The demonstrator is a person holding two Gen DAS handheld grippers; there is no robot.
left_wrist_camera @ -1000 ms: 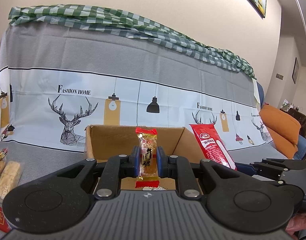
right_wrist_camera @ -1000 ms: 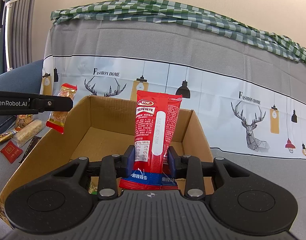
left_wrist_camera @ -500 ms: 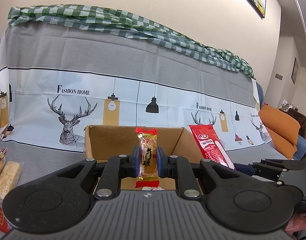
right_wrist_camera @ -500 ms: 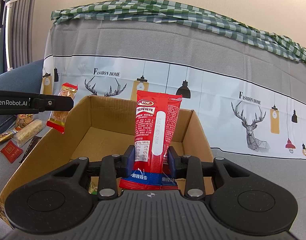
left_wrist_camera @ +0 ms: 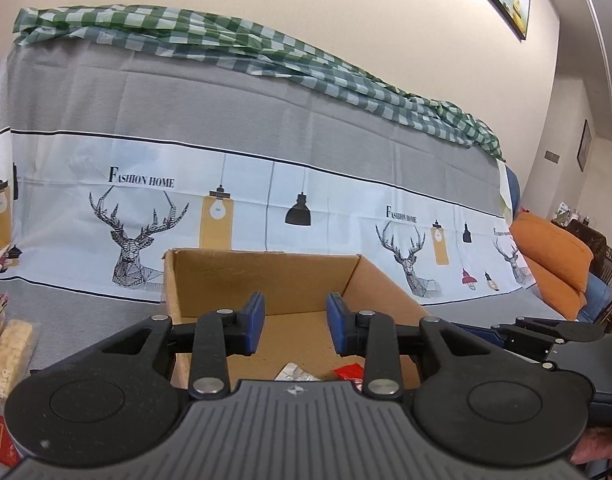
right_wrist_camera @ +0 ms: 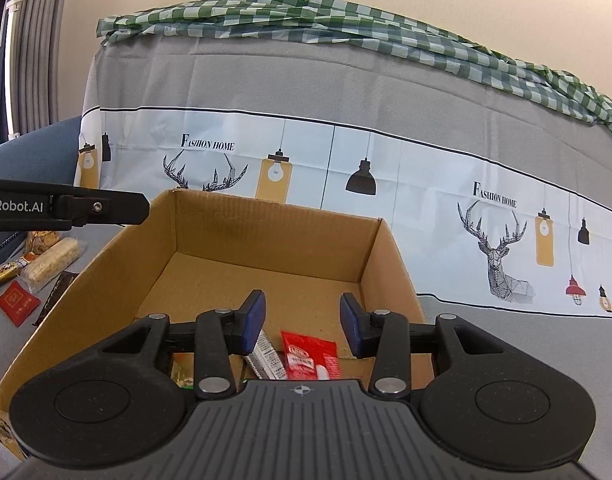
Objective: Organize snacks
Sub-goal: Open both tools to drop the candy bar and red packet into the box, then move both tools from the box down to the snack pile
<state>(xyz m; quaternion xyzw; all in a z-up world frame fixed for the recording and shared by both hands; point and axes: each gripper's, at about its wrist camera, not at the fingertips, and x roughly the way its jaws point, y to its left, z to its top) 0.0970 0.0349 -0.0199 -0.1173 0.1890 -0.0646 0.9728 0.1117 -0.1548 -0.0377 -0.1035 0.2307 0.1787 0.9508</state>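
Note:
An open cardboard box (right_wrist_camera: 274,236) sits on the grey patterned cover, and both grippers hover over its near part. My right gripper (right_wrist_camera: 302,322) has its jaws opening with nothing between them; the red spicy-strip packet (right_wrist_camera: 309,360) lies on the box floor below, next to a silver-white wrapper (right_wrist_camera: 266,358) and a yellowish snack (right_wrist_camera: 182,374). My left gripper (left_wrist_camera: 294,324) is opening too, its blue pads bare. Under it, on the floor of the box (left_wrist_camera: 266,276), lie a pale wrapper (left_wrist_camera: 296,372) and a red packet edge (left_wrist_camera: 347,372). The left gripper's finger (right_wrist_camera: 98,210) shows over the box's left wall.
Loose snacks lie on the cover left of the box: a pale rice bar (right_wrist_camera: 52,262), a small red packet (right_wrist_camera: 17,304), a dark wrapper (right_wrist_camera: 56,294) and a yellow bar (right_wrist_camera: 2,274). An orange cushion (left_wrist_camera: 553,256) rests far right. A green checked cloth (left_wrist_camera: 226,44) drapes the sofa back.
Both grippers have opened. The small red-ended snack left the left jaws and the red packet left the right jaws; both dropped into the box. Neither hand has shifted.

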